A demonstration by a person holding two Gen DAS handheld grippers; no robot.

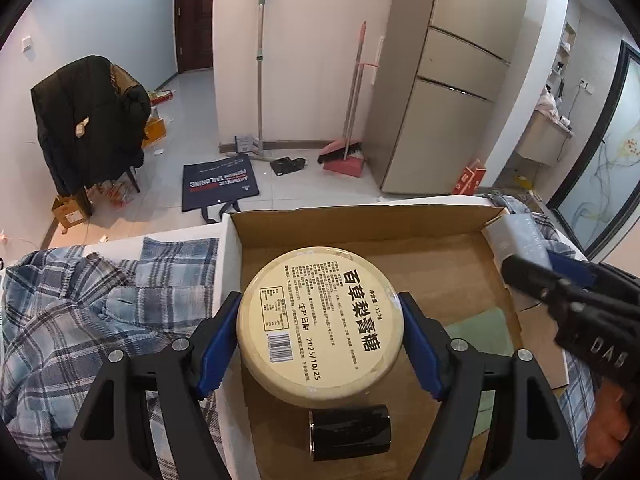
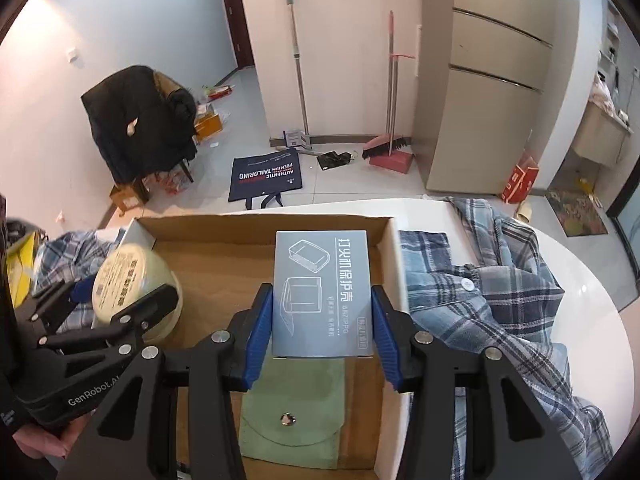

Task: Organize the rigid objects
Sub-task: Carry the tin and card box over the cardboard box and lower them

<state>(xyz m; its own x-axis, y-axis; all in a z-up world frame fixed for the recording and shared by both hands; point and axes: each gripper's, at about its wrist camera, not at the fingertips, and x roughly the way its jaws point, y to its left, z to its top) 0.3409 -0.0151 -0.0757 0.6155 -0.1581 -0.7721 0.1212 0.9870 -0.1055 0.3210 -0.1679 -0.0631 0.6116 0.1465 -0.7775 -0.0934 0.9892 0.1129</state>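
My left gripper [image 1: 320, 330] is shut on a round cream tin [image 1: 319, 322] with a printed label, held above the open cardboard box [image 1: 360, 226]. A black cylinder [image 1: 350, 432] lies on the box floor just below the tin. My right gripper [image 2: 322, 330] is shut on a flat grey-blue carton [image 2: 322, 294], also over the cardboard box [image 2: 260, 228]. Under it lies a green snap pouch [image 2: 292, 416]. The right wrist view catches the left gripper [image 2: 116, 320] with the tin [image 2: 128, 284] at the box's left side; the left wrist view shows the right gripper [image 1: 560, 280] and the carton [image 1: 516, 240] at the right.
Crumpled blue plaid shirts [image 1: 80, 312] [image 2: 500, 300] lie on both sides of the box on the white round table [image 2: 592, 292]. Beyond the table are a chair with a black jacket [image 1: 88, 120], a dark tote bag [image 1: 218, 182], mop, broom, dustpan and a beige fridge [image 1: 452, 80].
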